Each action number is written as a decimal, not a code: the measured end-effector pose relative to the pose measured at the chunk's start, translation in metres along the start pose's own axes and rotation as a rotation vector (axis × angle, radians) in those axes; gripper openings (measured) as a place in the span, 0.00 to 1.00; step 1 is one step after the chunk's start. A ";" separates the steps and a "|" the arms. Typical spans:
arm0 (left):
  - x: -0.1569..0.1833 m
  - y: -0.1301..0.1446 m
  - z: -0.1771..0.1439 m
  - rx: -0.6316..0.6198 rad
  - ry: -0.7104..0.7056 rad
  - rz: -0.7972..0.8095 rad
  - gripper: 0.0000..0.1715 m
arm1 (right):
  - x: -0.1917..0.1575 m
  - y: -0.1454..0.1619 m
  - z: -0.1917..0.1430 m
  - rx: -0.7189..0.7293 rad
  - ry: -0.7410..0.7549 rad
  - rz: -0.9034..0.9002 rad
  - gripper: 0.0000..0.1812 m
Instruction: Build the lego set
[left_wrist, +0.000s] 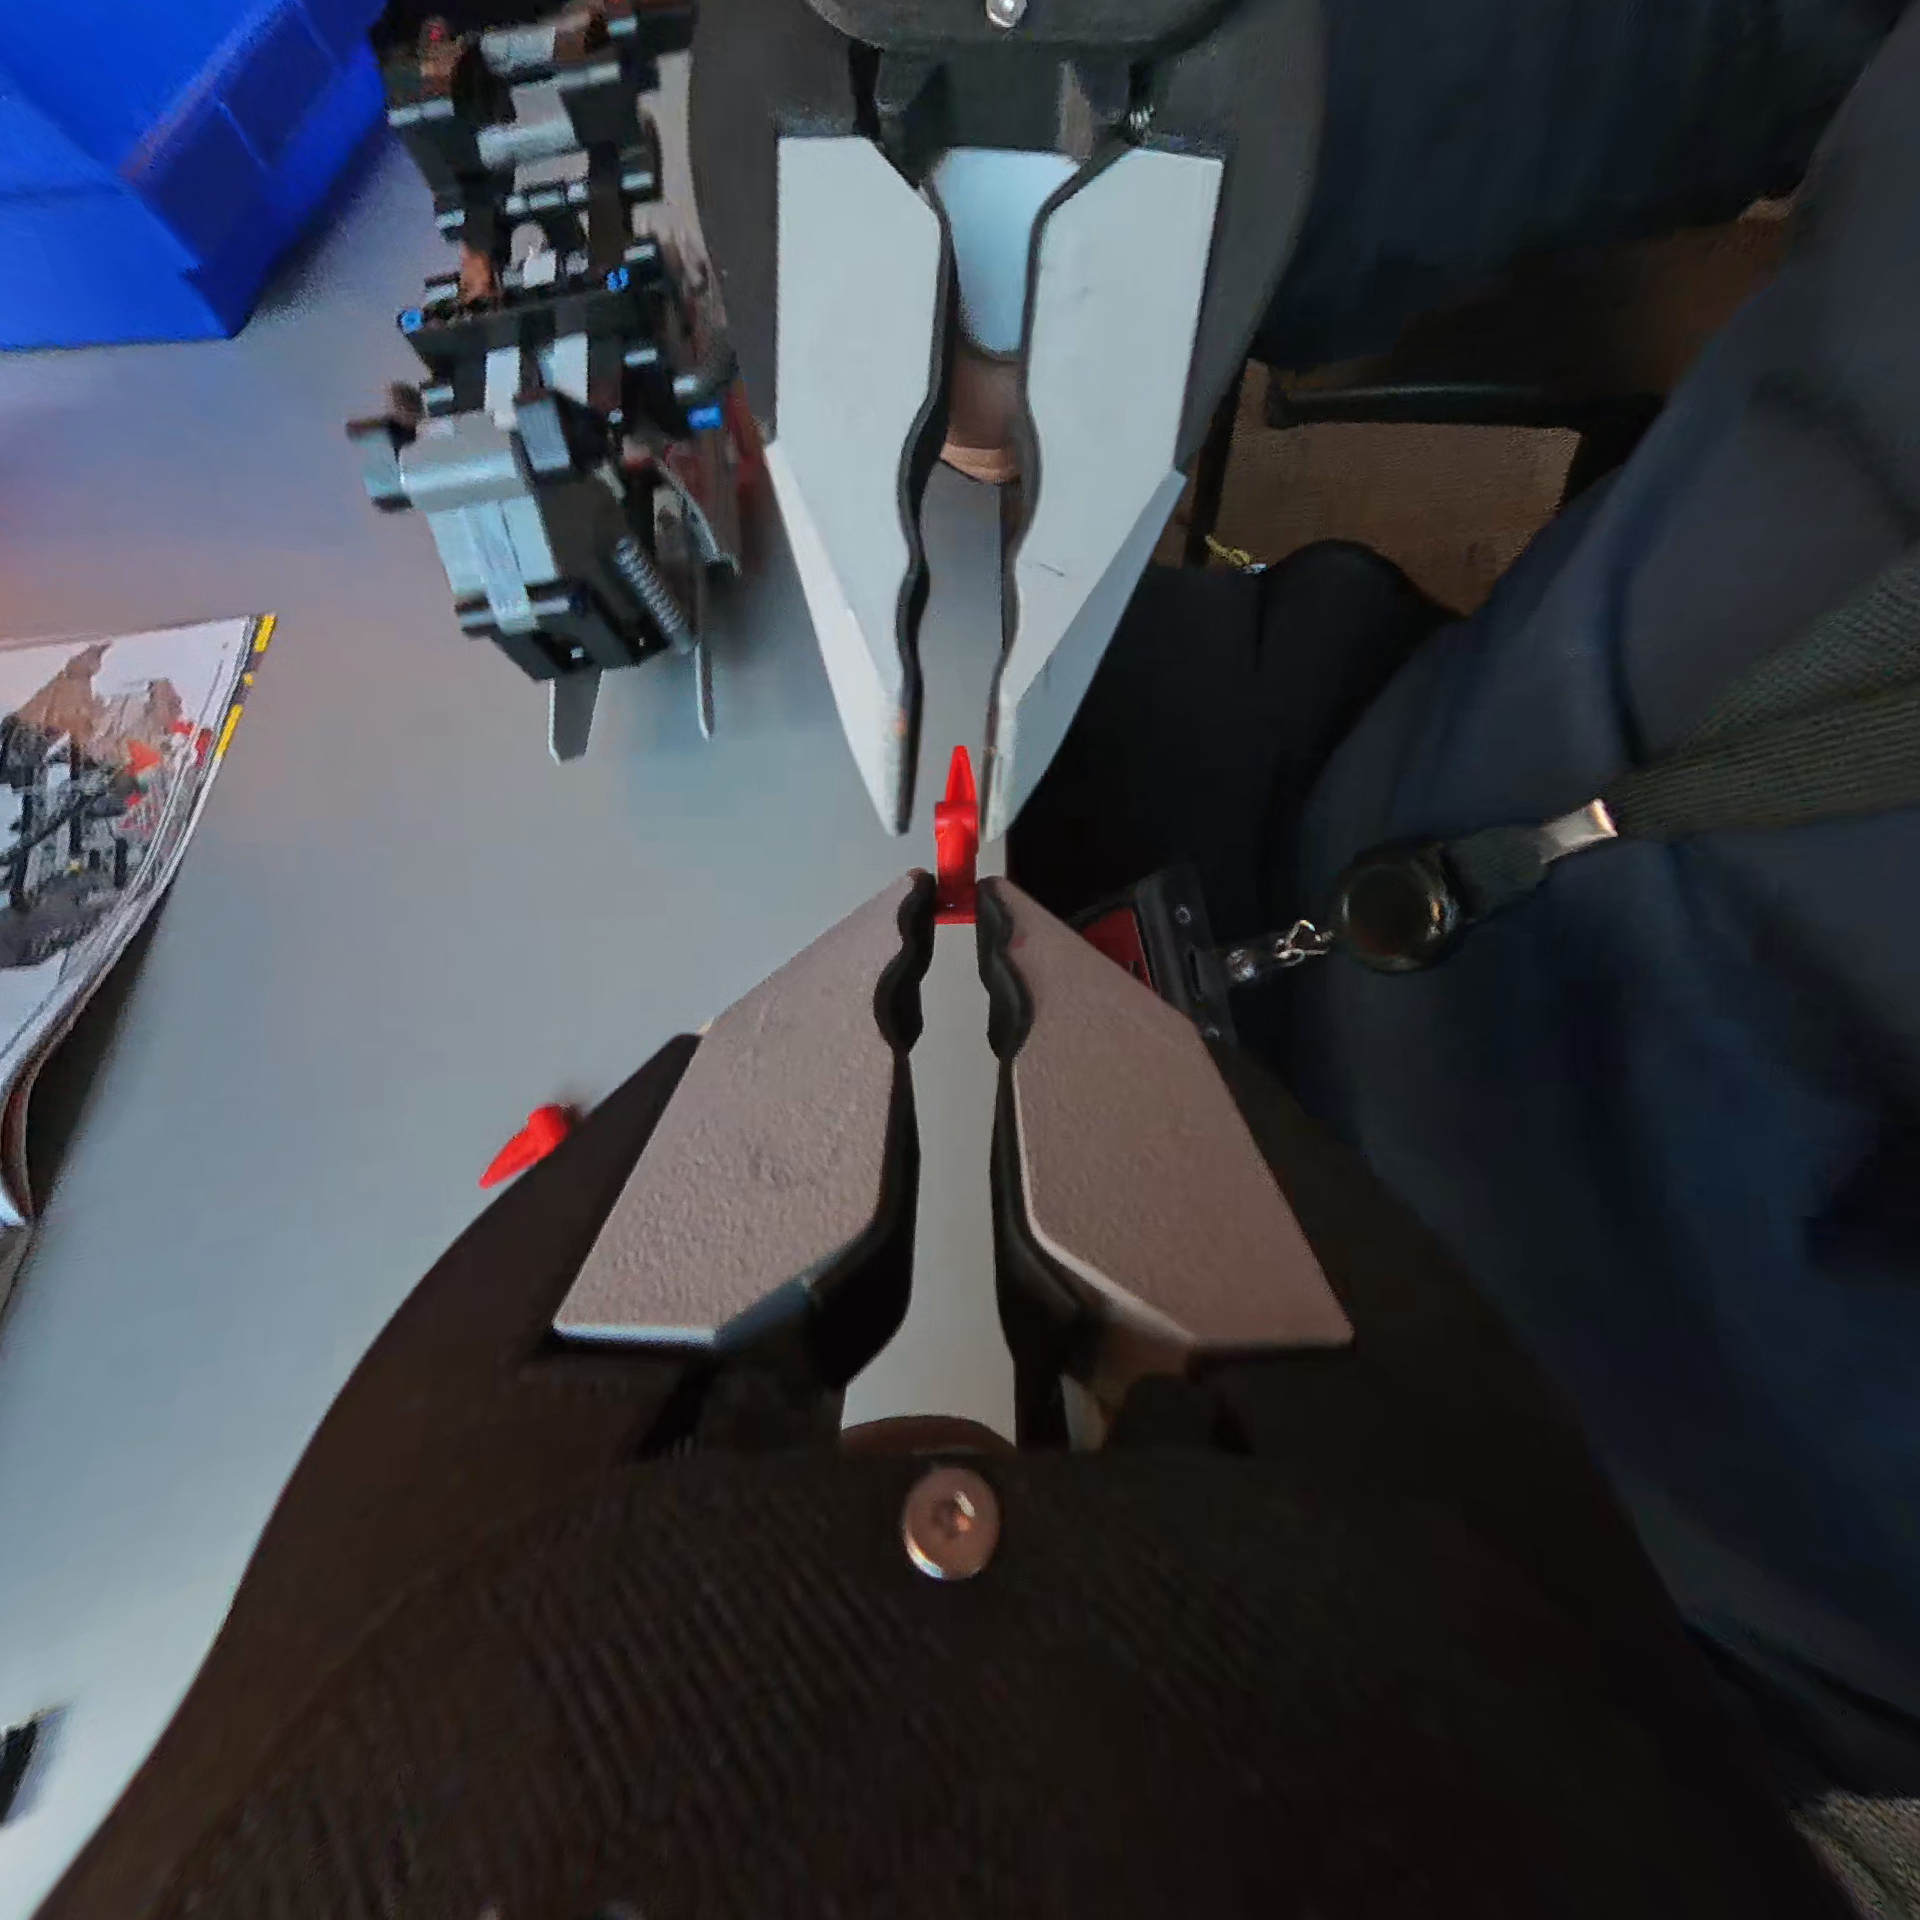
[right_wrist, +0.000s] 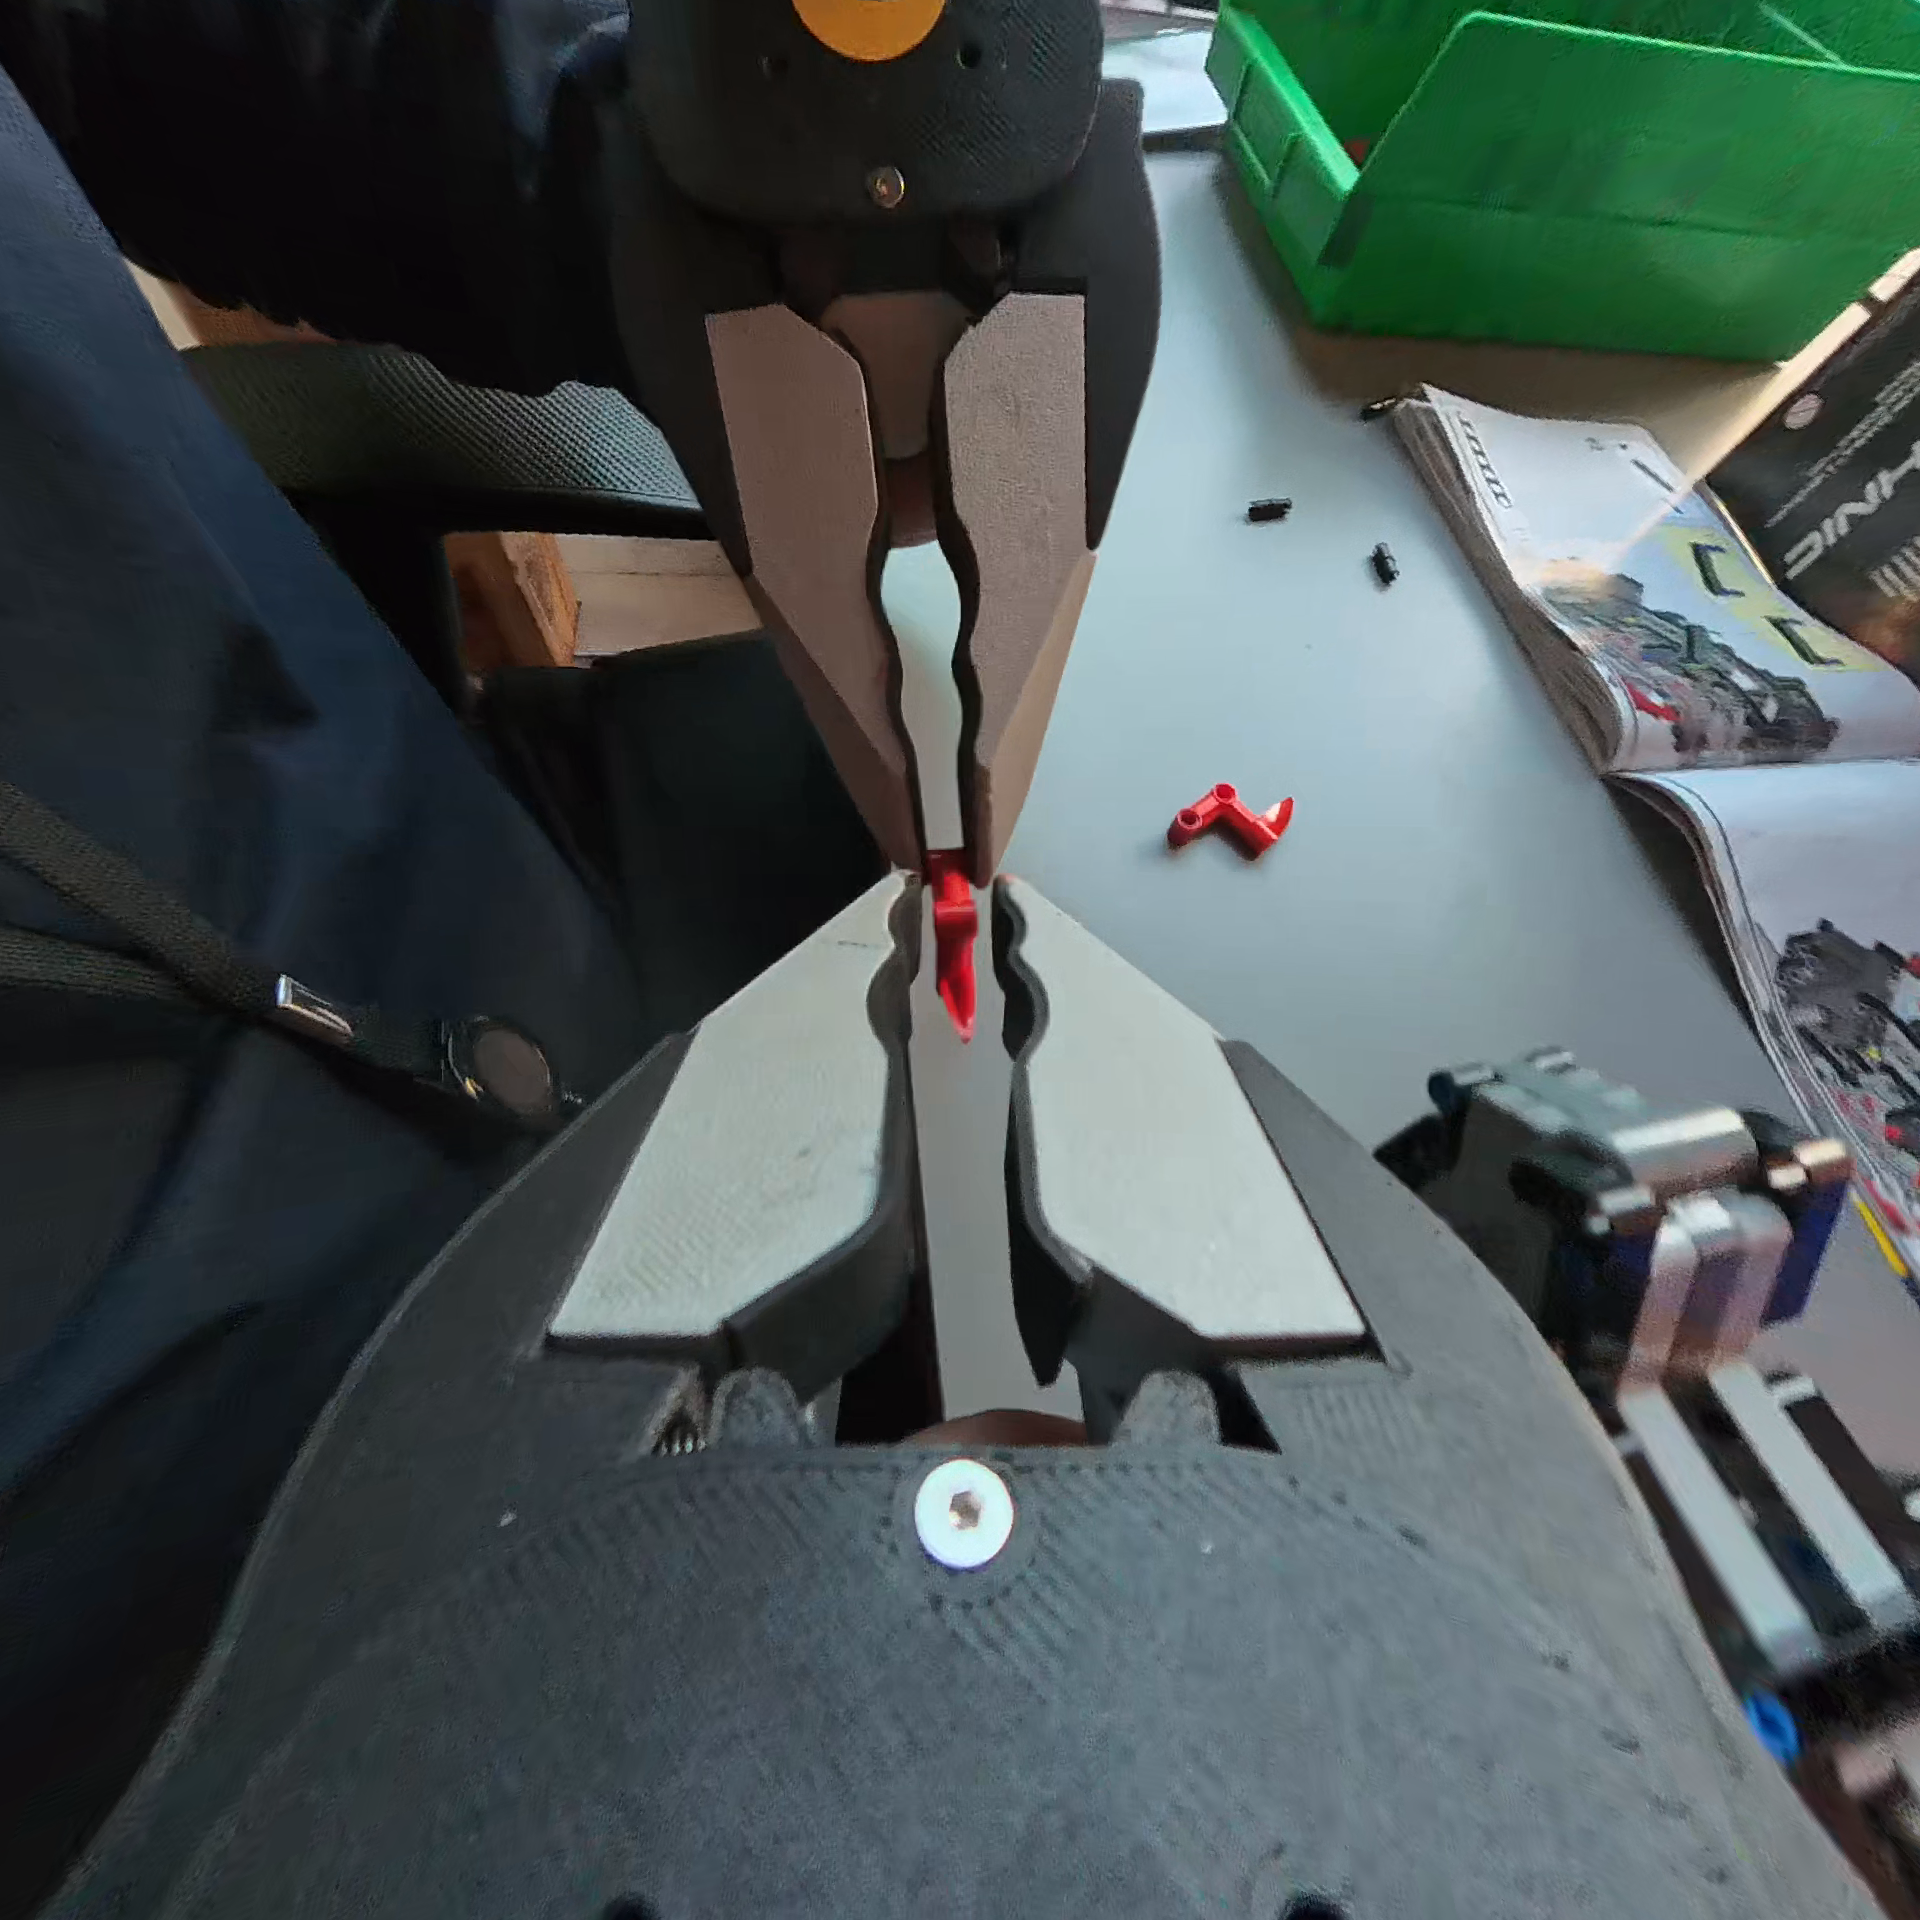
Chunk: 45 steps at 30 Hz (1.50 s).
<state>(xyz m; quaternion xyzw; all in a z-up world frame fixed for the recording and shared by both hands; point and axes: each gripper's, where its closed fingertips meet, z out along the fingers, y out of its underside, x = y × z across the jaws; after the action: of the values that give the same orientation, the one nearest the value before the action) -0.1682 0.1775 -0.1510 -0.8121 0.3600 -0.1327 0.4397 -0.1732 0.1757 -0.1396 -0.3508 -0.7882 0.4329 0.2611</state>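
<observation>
My left gripper (left_wrist: 954, 896) is shut on a small red pointed lego piece (left_wrist: 956, 831) and holds it above the near edge of the grey table (left_wrist: 395, 935). My right gripper (right_wrist: 951, 891) faces it tip to tip. Its fingers are a little apart on either side of the piece's pointed end (right_wrist: 954, 966), with a gap showing on each side. In the right wrist view the left gripper (right_wrist: 943, 857) comes down from the top, pinching the piece's blunt end. A second red angled piece (right_wrist: 1231, 821) lies on the table; it also shows in the left wrist view (left_wrist: 525, 1143).
A partly built black and grey lego model (left_wrist: 540, 499) (right_wrist: 1662, 1247) stands on the table. An open instruction booklet (right_wrist: 1662, 623) (left_wrist: 94, 810), a blue bin (left_wrist: 156, 156), a green bin (right_wrist: 1610, 177) and two small black pins (right_wrist: 1268, 509) lie around. A person in dark clothes with a badge reel (left_wrist: 1392, 904) sits close. Less than 4 cm separates the two grippers' tips.
</observation>
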 end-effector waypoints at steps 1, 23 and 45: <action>0.000 -0.005 0.002 0.006 0.000 0.006 0.03 | -0.001 0.002 -0.005 -0.002 0.016 0.008 0.06; -0.080 -0.090 0.052 -0.079 -0.163 0.092 0.26 | 0.055 0.072 -0.119 0.061 0.328 0.226 0.02; -0.098 -0.040 0.089 -0.513 0.230 0.230 0.30 | 0.071 0.074 -0.103 0.052 0.338 0.104 0.03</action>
<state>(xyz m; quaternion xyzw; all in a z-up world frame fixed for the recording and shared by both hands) -0.1714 0.3160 -0.1603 -0.8302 0.5187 -0.0778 0.1889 -0.1191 0.3108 -0.1454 -0.4521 -0.7023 0.4011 0.3762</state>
